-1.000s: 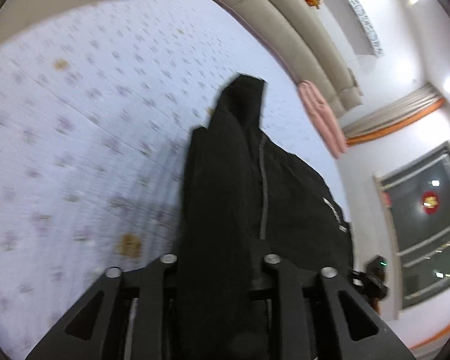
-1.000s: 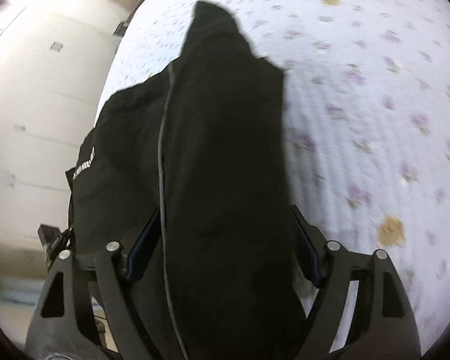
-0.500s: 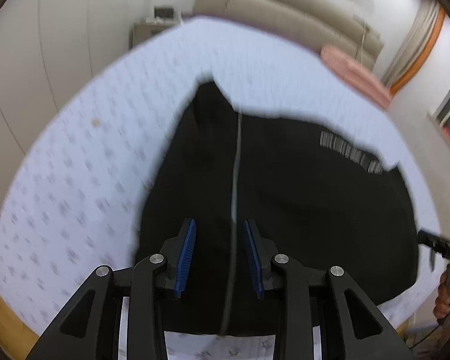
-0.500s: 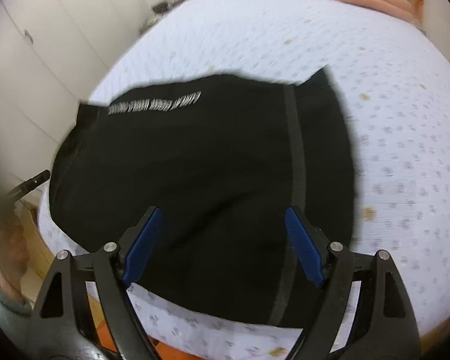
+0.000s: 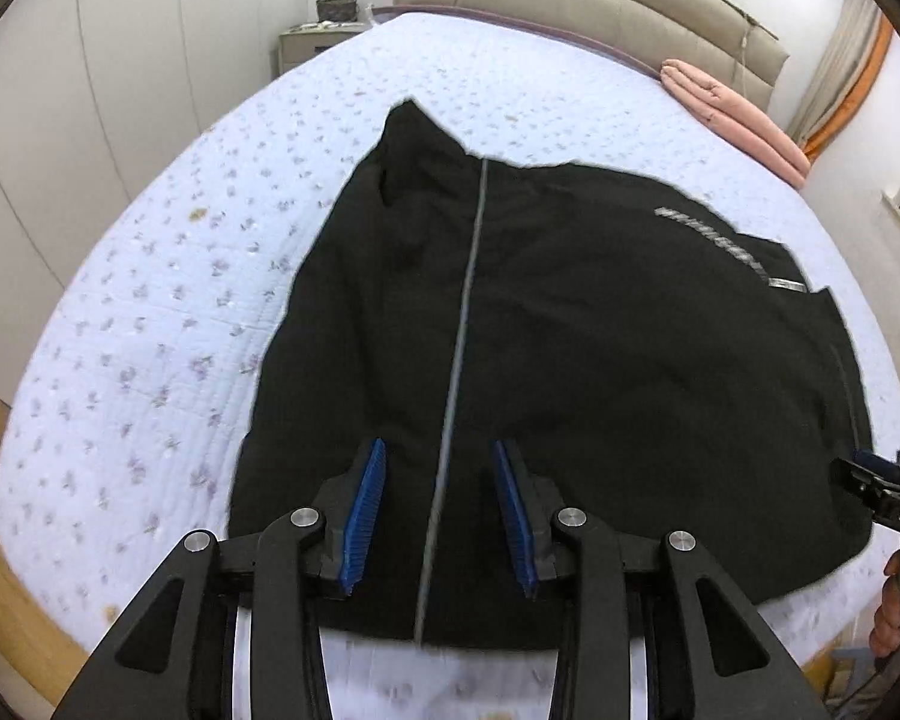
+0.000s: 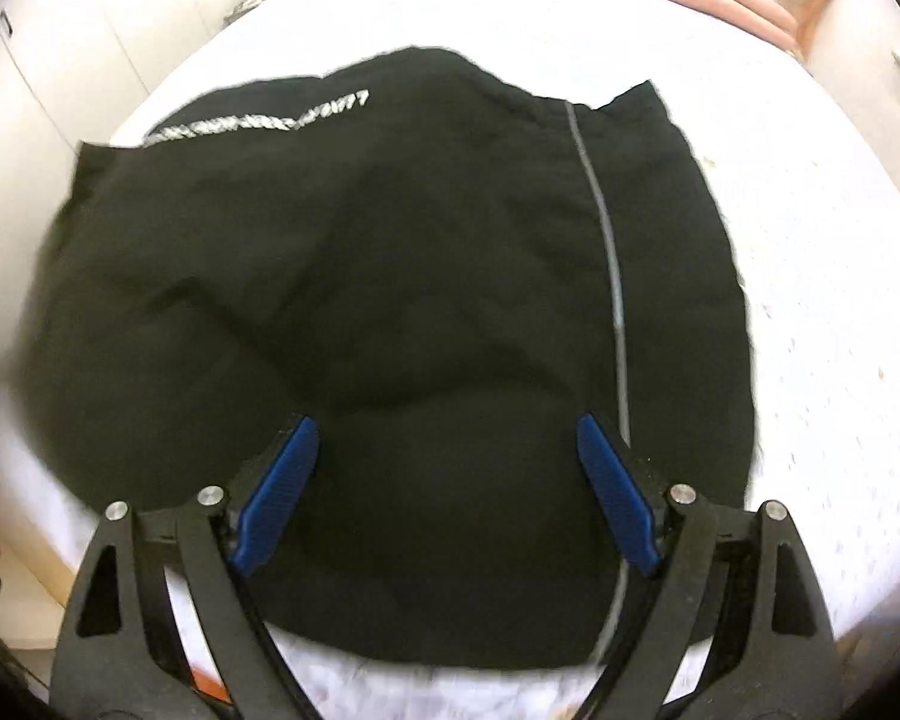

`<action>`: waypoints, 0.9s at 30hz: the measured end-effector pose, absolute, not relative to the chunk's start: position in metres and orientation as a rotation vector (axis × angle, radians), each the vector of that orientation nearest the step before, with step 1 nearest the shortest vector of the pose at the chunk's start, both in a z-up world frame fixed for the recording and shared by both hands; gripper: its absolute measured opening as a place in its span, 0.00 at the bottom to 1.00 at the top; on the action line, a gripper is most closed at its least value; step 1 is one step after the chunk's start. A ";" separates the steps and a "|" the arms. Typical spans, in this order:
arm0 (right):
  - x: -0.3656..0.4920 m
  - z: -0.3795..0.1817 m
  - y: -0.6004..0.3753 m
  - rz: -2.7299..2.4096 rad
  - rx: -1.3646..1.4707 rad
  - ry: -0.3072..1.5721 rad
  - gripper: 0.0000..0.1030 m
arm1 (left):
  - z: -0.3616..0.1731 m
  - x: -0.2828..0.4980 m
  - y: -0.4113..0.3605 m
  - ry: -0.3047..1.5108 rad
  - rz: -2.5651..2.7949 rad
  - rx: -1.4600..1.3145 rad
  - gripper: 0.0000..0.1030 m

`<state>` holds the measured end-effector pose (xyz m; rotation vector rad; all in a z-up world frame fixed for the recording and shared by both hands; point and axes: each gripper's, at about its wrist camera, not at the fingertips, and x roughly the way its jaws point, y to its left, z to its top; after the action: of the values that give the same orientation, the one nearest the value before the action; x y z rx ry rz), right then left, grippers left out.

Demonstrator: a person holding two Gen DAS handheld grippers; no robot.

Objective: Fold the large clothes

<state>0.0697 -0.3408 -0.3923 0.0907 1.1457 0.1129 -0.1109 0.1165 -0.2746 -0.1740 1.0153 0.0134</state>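
— Where's the jacket?
— The black jacket (image 5: 570, 324) lies spread on the bed (image 5: 150, 312), released.
— Your tools?
— Your left tool (image 5: 444, 510) and right tool (image 6: 450, 492) have just been opening; both hover above it, gaping, gripping nothing.

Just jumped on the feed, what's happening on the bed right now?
A person with a claw in each hand is folding a black jacket on a bed with a floral quilt. The jacket lies spread flat near the bed's foot, grey zipper line facing up. Both claws are above it and grip nothing: the left claw has just been opening, and the right claw stands wide, also just opening. A folded pink blanket lies by the headboard.
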 end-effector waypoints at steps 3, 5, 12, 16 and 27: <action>0.045 -0.378 -0.358 0.079 0.135 1.144 0.84 | -0.249 -0.135 0.112 1.002 0.055 -0.106 0.40; 0.030 -0.369 -0.372 0.040 0.148 1.137 0.84 | -0.229 -0.157 0.106 1.008 0.136 -0.033 0.40; -0.020 -0.316 -0.390 -0.051 0.190 1.089 0.85 | -0.162 -0.216 0.090 0.899 0.170 0.021 0.58; -0.051 -0.271 -0.373 -0.041 0.087 1.000 0.85 | -0.119 -0.237 0.080 0.814 0.174 0.012 0.59; -0.111 -0.191 -0.348 -0.050 0.081 0.895 0.88 | -0.025 -0.298 0.048 0.612 0.152 0.051 0.76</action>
<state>-0.1107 -0.3482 -0.1905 0.0808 0.8953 -0.0498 -0.2975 0.0481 -0.0254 0.0514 0.6125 0.1518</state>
